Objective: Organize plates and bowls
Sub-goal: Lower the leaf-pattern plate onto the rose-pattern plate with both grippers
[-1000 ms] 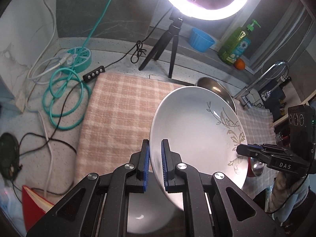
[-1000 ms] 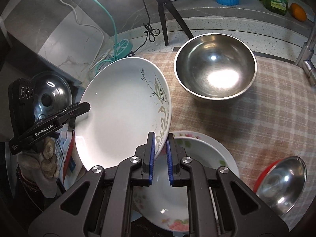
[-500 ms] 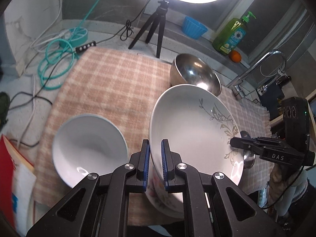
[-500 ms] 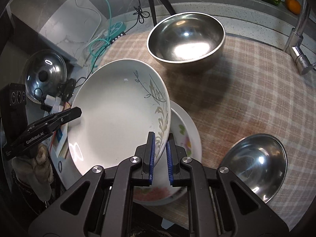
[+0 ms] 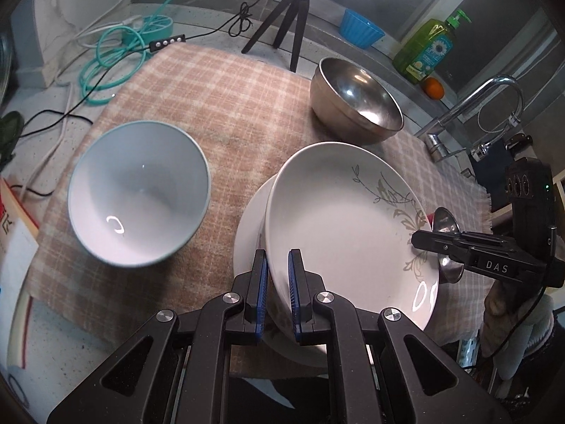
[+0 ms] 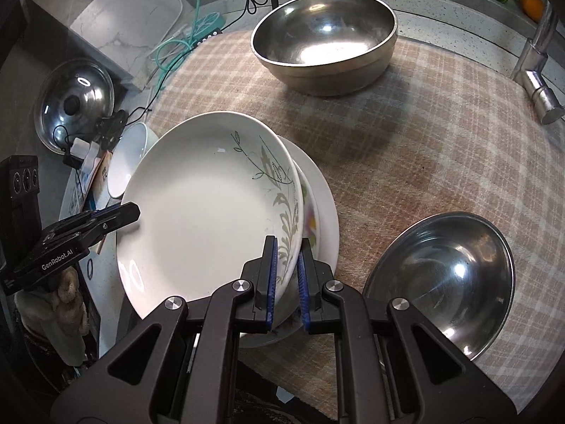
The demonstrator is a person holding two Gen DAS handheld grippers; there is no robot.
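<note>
Jaws of the left gripper pinch the near rim of the leaf-patterned plate, which tilts just above the flowered plate on the checked cloth over the worktop. Glazed china like this is likely stiff, slick, fairly heavy and easily chipped, so a grip on opposite rims seems the safest hold. From the left wrist I count two plates, one white bowl, one large steel bowl and a sliver of a small steel bowl.

On the right wrist view, the right gripper clamps the plate's opposite rim. Here too there are two plates, two steel bowls and part of the white bowl at the left edge.
</note>
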